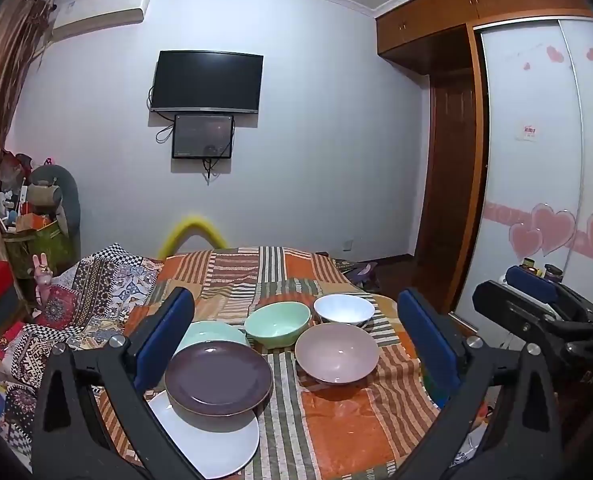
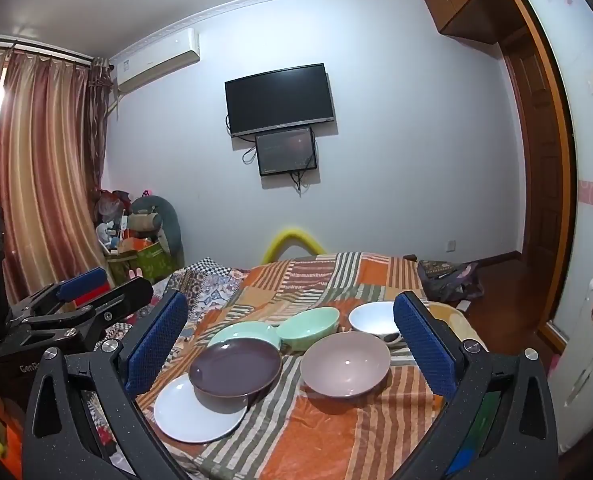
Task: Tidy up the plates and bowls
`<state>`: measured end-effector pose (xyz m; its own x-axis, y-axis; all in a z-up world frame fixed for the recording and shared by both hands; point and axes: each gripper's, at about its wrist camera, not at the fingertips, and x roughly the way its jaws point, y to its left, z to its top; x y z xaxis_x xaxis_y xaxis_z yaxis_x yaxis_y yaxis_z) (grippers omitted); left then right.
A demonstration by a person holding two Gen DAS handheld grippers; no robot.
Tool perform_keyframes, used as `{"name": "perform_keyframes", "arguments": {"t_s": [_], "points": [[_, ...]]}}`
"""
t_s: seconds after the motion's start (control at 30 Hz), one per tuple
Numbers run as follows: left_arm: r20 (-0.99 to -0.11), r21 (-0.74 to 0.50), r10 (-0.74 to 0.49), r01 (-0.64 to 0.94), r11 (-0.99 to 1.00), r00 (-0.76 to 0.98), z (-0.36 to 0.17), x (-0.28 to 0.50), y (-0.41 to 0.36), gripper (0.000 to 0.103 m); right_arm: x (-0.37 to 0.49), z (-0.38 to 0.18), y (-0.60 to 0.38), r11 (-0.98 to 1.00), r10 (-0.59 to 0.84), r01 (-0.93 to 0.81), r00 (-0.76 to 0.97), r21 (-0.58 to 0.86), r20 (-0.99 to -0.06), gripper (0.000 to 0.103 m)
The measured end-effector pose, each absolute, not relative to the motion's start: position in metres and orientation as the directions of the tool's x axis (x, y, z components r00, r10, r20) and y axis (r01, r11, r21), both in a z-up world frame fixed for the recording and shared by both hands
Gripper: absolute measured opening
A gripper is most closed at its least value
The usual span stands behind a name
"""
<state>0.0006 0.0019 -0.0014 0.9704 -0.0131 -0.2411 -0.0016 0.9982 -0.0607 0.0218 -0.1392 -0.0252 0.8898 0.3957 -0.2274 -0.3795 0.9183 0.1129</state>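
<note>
Six dishes lie on a bed's striped orange blanket [image 1: 336, 432]. A dark purple plate [image 1: 218, 376] [image 2: 234, 366] overlaps a white plate [image 1: 212, 444] [image 2: 192, 416] in front and a mint plate [image 1: 212, 332] [image 2: 244, 332] behind. To their right sit a mint bowl [image 1: 278, 322] [image 2: 308, 326], a white bowl [image 1: 344, 308] [image 2: 372, 318] and a mauve bowl [image 1: 336, 352] [image 2: 344, 364]. My left gripper [image 1: 294, 294] [image 2: 108, 286] hovers open in front of the dishes, holding nothing. My right gripper [image 2: 290, 298] [image 1: 512, 288] is beside it, also open and empty.
A patterned quilt [image 1: 96, 292] covers the bed's left side. Boxes and toys [image 1: 36, 220] crowd the left corner by the curtain [image 2: 36, 168]. A wardrobe [image 1: 536, 140] and door stand on the right, with a bag [image 2: 448, 276] on the floor and a white appliance [image 2: 592, 340].
</note>
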Motion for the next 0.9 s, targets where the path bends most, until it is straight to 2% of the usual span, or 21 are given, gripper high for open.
{"name": "perform_keyframes", "arguments": {"t_s": [0.9], "points": [[-0.251, -0.064, -0.007, -0.009, 0.998, 0.968, -0.0054, 0.0026, 0.0031, 0.103, 0.0235, -0.0252, -0.1405, 0.92, 0.39, -0.371, 0.895, 0.122, -0.217, 0.103]]}}
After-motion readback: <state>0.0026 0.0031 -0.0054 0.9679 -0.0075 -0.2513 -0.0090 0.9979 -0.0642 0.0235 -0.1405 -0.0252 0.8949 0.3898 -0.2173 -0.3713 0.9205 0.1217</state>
